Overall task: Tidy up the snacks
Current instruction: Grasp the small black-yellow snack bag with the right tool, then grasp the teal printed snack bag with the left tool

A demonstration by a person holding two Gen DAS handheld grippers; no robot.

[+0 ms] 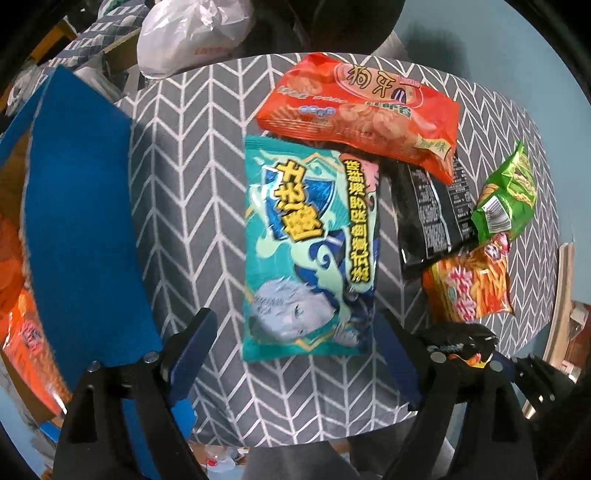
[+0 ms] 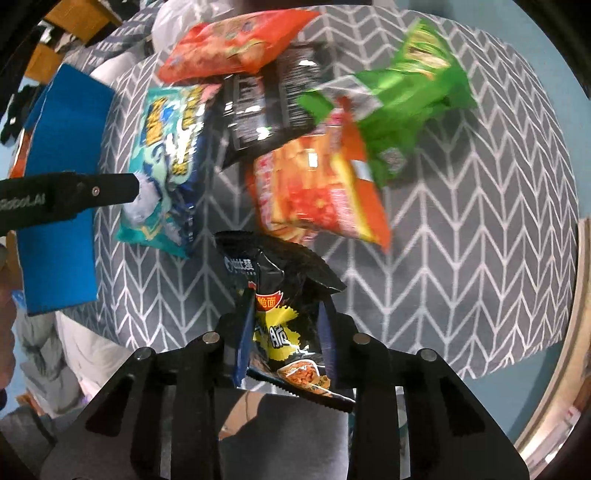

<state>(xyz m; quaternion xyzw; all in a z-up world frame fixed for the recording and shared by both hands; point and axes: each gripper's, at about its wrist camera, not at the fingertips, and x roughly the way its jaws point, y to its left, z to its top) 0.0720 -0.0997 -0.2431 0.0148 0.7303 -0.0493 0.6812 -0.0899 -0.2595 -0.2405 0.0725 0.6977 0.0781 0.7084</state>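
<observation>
Progress: early; judging by the orange packets in the blue box (image 1: 85, 206) off the counter's (image 1: 184, 166) left edge, some are stowed.
Counter packets: five, clustered mid-counter: red (image 1: 354, 107), teal (image 1: 310, 251), black (image 1: 432, 218), orange (image 1: 469, 284), green (image 1: 506, 199).
Right claw (image 2: 284, 328): clamped on a sixth, black-and-yellow packet (image 2: 280, 295), above the near edge.
Left claw (image 1: 295, 362): wide open, empty, above the teal packet.

This looks like a lived-in home room rather than a shop or lab. A counter (image 1: 192, 155) draped in a grey cloth with a white chevron pattern carries loose snack packets (image 1: 310, 243). Beside it lie a crumpled white plastic bag (image 1: 192, 33), a blue box flap (image 1: 81, 206) and piled soft clutter on a pale blue floor (image 1: 498, 40), with wooden furniture (image 2: 74, 18) behind.
</observation>
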